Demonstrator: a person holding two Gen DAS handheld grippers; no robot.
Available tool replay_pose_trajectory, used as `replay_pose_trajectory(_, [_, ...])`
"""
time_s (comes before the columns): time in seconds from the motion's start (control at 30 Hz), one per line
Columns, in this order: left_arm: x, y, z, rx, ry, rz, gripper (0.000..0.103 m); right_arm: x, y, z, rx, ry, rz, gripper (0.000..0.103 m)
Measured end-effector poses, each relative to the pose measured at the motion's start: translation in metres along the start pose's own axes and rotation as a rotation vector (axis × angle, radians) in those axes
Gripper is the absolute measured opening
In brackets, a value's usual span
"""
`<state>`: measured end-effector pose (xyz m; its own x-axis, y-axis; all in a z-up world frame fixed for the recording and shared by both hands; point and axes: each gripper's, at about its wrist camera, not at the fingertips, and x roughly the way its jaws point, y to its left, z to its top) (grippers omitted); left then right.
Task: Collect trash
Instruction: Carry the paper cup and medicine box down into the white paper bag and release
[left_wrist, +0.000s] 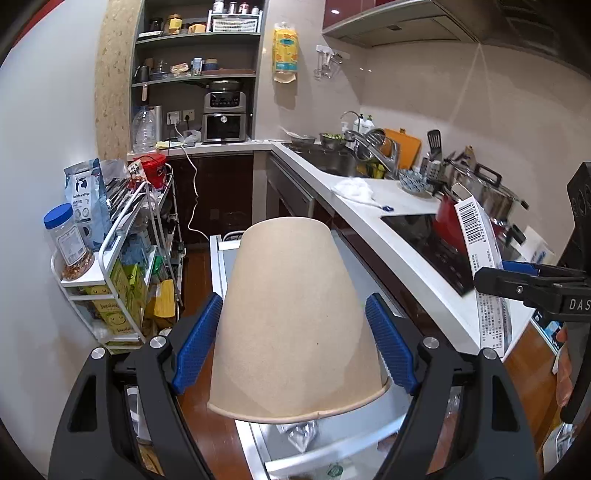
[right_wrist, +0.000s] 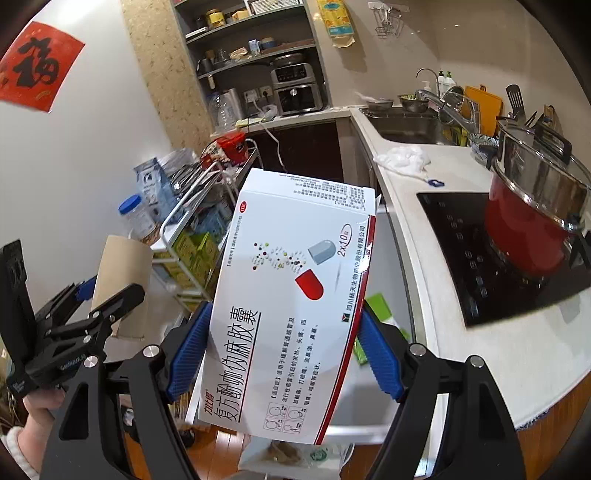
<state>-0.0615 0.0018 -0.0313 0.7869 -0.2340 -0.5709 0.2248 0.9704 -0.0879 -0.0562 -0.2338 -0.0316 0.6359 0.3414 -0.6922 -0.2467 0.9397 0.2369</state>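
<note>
Left wrist view: the left claw (left_wrist: 295, 343) grips a brown paper cup (left_wrist: 291, 317) with its blue pads (left_wrist: 197, 341) pressed on both sides, jaws fairly wide around it. The cup is upside down relative to the claw, rim toward the camera, base pointing away. It hangs in the air beside the white counter (left_wrist: 369, 210), on the side away from the wall, above a white-framed bin (left_wrist: 332, 443) on the floor.

Right wrist view: the right claw (right_wrist: 284, 354) clamps a white medicine box (right_wrist: 291, 302) printed with a red and grey capsule, jaws spread about as wide, pads (right_wrist: 380, 358) on its long edges. The box is also held off the counter's edge (right_wrist: 417, 258), tilted, near the black cooktop (right_wrist: 480, 254) where a red pot (right_wrist: 524, 232) sits. A hand (right_wrist: 33, 413) holds the left claw at lower left.
</note>
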Motion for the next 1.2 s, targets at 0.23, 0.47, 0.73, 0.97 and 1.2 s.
replay_pose_trajectory(0.23, [-0.019,-0.004,-0.026,-0.002,0.039,-0.006,0.08,-0.009,0.015,-0.033,-0.059,0.048,-0.01,0.075])
replay_pose_trajectory(0.47, [-0.037,-0.011,-0.053,0.012,0.066,-0.018,0.08,-0.014,0.026,-0.064,-0.066,0.103,0.023,0.075])
replay_pose_trajectory(0.73, [-0.035,-0.017,-0.088,0.031,0.168,-0.044,0.08,0.004,0.024,-0.108,-0.055,0.218,-0.015,0.075])
replay_pose_trajectory(0.97, [-0.011,-0.024,-0.132,0.063,0.315,-0.102,0.08,0.035,0.008,-0.16,-0.033,0.376,-0.037,0.075])
replay_pose_trajectory(1.2, [0.029,-0.025,-0.184,0.024,0.502,-0.154,0.08,0.074,-0.005,-0.211,0.0,0.514,-0.058,0.075])
